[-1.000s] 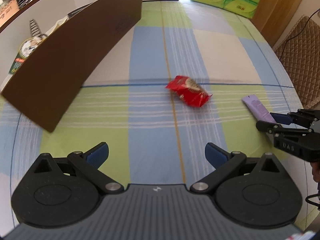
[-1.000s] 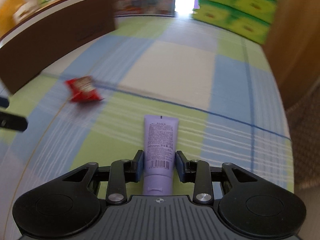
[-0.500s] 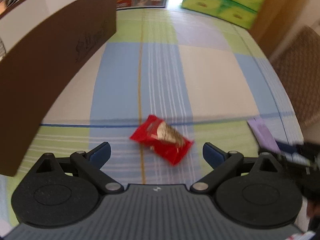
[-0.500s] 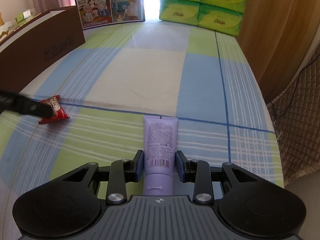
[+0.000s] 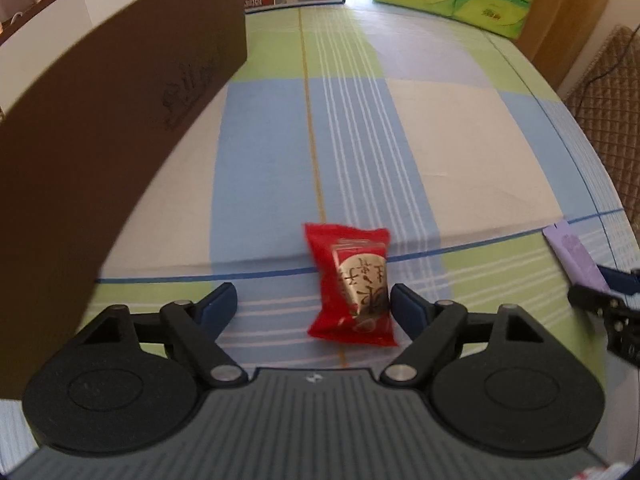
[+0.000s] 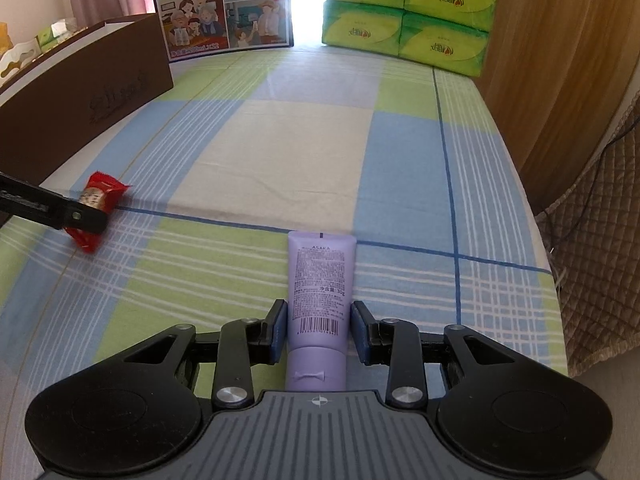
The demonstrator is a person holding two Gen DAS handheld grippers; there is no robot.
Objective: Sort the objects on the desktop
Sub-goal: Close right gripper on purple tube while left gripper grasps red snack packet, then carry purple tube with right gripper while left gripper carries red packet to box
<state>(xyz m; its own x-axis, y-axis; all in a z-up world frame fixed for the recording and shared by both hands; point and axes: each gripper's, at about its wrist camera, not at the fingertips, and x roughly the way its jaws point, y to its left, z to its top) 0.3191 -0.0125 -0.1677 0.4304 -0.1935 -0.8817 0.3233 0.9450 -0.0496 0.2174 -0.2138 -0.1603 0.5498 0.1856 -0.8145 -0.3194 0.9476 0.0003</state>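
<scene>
A red snack packet lies on the checked cloth between the open fingers of my left gripper, close to the right pad. It also shows in the right wrist view, partly behind the left gripper's finger. A lilac tube lies flat on the cloth between the pads of my right gripper, which stand close on both sides of it. The tube's far end shows at the right edge of the left wrist view.
A long brown box with white inside stands along the left side and holds several items. A picture carton and green tissue packs stand at the far end. A wooden panel and a quilted chair are at the right.
My left gripper has moved forward over the red packet, which now sits between its fingers. The right gripper has stayed around the lilac tube.
</scene>
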